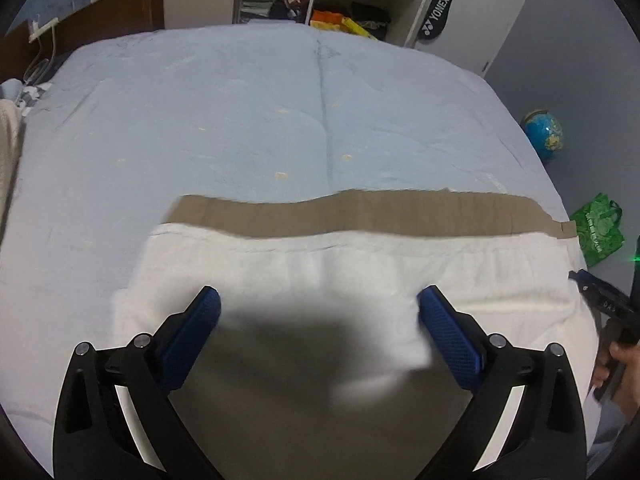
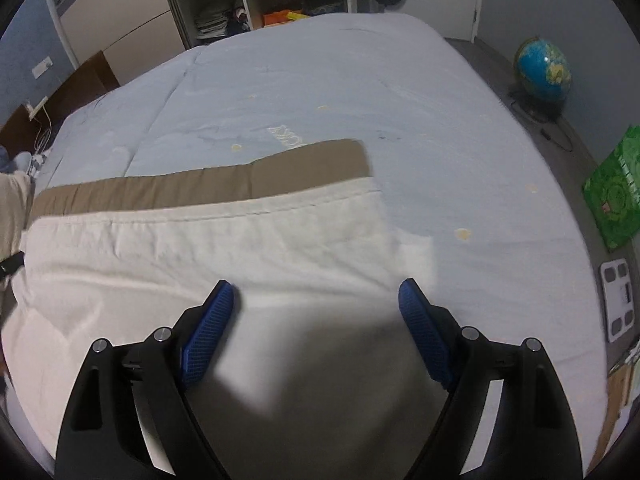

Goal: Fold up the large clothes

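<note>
A large white garment (image 1: 360,272) with a brown band (image 1: 360,216) along its far edge lies spread flat on the light blue bed (image 1: 240,120). My left gripper (image 1: 319,304) is open and empty, hovering just above the garment's near left part. The right gripper (image 1: 600,304) shows at the right edge of the left wrist view, held in a hand. In the right wrist view the same garment (image 2: 200,248) and its brown band (image 2: 208,184) lie flat, and my right gripper (image 2: 316,298) is open and empty above the garment's near right part.
The bed's right edge (image 2: 560,208) drops to a grey floor with a globe (image 2: 544,68), a green bag (image 2: 616,196) and a white scale (image 2: 618,300). An open wardrobe (image 1: 320,4) stands beyond the bed. A wooden headboard (image 1: 100,16) is at the far left.
</note>
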`<state>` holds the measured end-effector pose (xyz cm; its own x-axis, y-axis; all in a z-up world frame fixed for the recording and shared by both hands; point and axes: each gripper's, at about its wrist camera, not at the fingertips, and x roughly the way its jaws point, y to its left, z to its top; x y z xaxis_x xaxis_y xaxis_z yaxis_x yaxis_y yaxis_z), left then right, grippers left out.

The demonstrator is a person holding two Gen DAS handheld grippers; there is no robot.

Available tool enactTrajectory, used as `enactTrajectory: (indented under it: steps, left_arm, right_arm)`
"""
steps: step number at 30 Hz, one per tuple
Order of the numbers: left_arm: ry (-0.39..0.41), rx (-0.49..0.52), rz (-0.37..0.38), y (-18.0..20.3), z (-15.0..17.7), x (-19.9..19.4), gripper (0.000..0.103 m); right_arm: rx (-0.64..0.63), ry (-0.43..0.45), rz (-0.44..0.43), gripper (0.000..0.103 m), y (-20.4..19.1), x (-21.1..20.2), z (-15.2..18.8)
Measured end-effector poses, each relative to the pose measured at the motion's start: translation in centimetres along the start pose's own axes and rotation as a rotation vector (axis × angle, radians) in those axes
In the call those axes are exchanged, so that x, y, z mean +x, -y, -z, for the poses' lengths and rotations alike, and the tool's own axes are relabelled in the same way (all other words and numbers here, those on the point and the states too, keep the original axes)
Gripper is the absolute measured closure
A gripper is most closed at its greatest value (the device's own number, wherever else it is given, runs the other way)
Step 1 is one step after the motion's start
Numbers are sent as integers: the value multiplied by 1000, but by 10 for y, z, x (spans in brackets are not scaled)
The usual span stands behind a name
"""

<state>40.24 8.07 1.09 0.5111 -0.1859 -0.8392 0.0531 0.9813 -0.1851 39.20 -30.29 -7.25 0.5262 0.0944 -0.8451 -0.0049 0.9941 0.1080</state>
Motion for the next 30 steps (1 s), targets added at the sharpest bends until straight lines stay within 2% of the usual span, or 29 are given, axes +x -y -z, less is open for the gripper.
enactTrajectory:
  steps: [2, 6, 8, 14, 18, 23, 30]
  left_arm:
    - [15, -18, -5, -16, 15, -14, 6]
    - [30, -70, -31, -52, 46, -41, 7]
    - [30, -102, -36, -69, 66, -55, 7]
    - [41, -171, -30, -96, 127, -88, 7]
    - [48, -161, -11, -89, 163, -110, 7]
    - [72, -81, -8, -61, 197, -134, 7]
    - [125, -19, 4, -28, 225, -165, 7]
  right_arm:
    - [16, -3, 46, 23, 14, -7, 6]
    - [130, 17, 48, 23, 52, -28, 21]
    - [141, 33, 56, 23, 64, -41, 33]
    - [114, 98, 45, 22, 67, -92, 76]
    - [106, 125, 14, 22, 55, -122, 105]
    - [54, 140, -21, 21, 30, -155, 146]
    - [5, 172, -56, 21, 8, -191, 177]
